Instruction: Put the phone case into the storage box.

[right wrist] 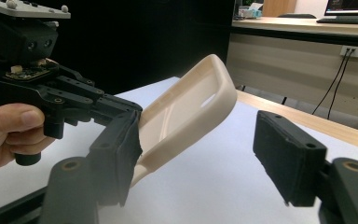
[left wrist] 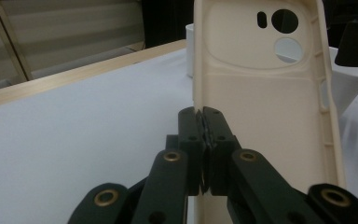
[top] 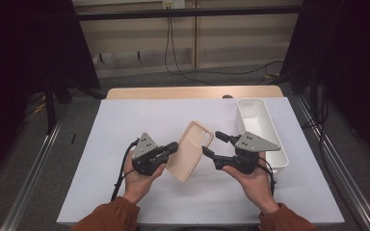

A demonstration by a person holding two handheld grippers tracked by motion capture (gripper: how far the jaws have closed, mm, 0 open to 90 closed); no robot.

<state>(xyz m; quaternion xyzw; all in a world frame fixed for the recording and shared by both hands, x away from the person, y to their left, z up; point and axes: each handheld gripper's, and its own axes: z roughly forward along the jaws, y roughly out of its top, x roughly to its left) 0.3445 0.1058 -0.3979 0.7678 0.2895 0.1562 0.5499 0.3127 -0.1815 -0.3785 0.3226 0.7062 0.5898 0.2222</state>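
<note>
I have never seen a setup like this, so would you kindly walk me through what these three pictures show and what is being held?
A person sits at a white table and holds a hand-operated two-jaw gripper in each hand. The high view looks down from above. The other two pictures come from cameras riding on each gripper, looking along its black jaws. The left gripper is shut on the edge of a cream phone case, holding it tilted off the table. The right gripper has its jaws apart, one on either side of the case's other end, with no grip yet. A white rectangular bin stands on the table at the right.
</note>
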